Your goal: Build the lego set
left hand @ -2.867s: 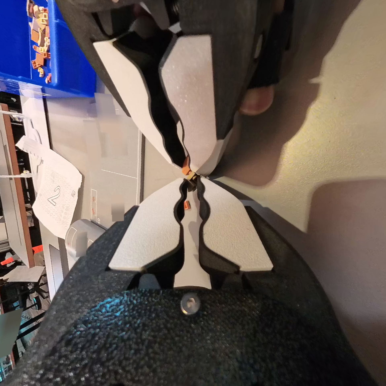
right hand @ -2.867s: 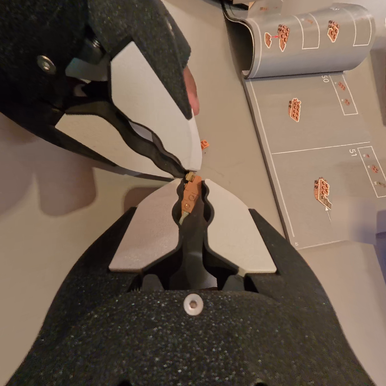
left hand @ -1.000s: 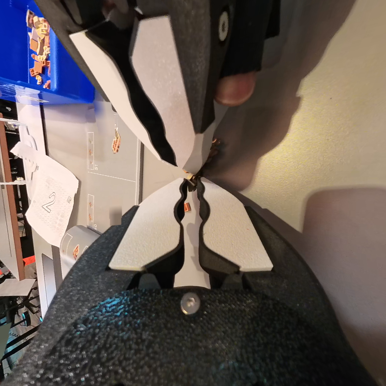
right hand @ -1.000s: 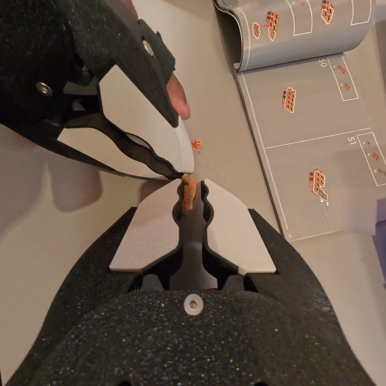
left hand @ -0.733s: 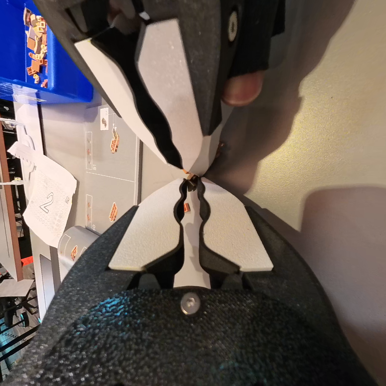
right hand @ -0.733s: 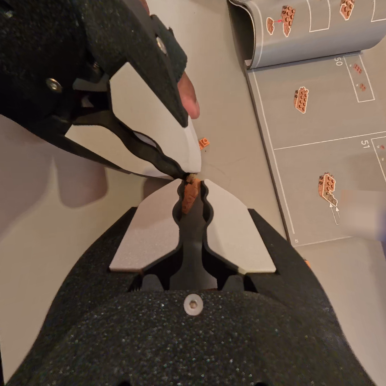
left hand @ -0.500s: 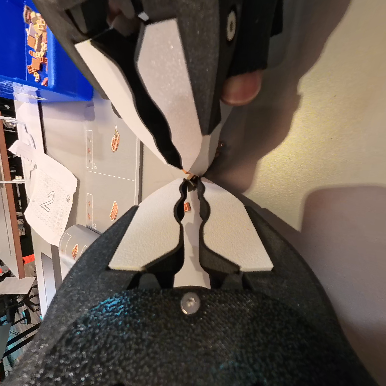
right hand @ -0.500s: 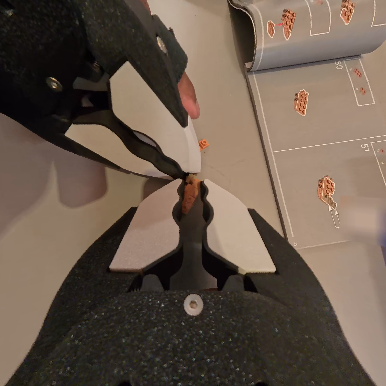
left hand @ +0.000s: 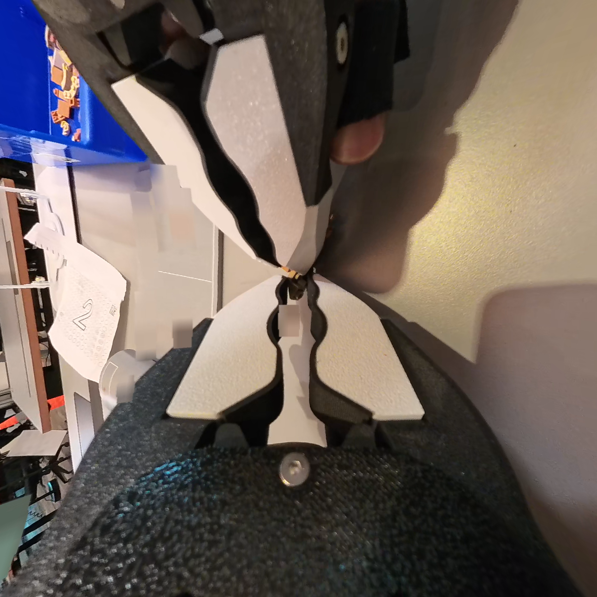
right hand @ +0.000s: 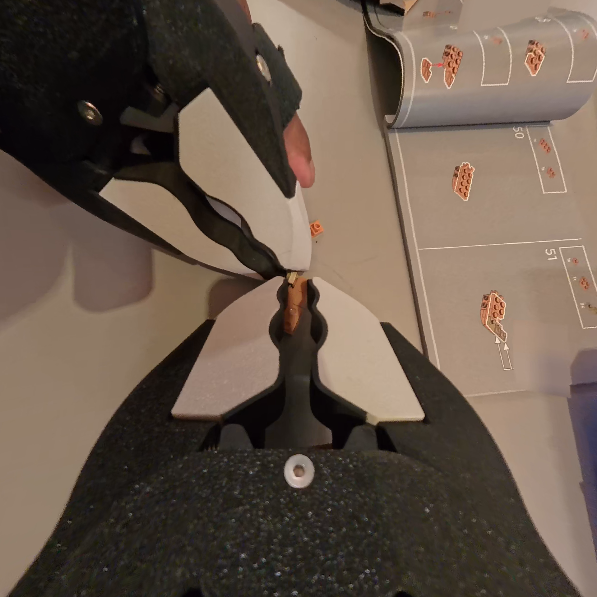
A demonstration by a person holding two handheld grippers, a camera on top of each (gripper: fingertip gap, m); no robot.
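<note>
Gripping an orange-brown brick assembly [right hand: 294, 307], the right hand-held gripper [right hand: 296, 284] has its jaws narrow, with both pads pressed on the piece's sides. The assembly's long axis runs along the fingers: the blunt end lies near, back in the jaw recess, and the other end reaches the fingertips. The left hand-held gripper [right hand: 284, 273] comes in from the far left, tip to tip with the right one; its jaws are also narrow, pinching a small tan piece [right hand: 291, 277]. That tan piece touches the far end of the assembly, at its left corner. In the left wrist view the same small piece [left hand: 289, 273] shows between the two sets of fingertips, and a dark lump sits just behind it in the left jaws; what it is cannot be told.

A loose orange brick [right hand: 316, 228] lies on the tabletop [right hand: 352, 193] just beyond the tips. An open instruction booklet [right hand: 484, 226] lies to the right. A blue bin [left hand: 29, 80] of bricks stands farther off
</note>
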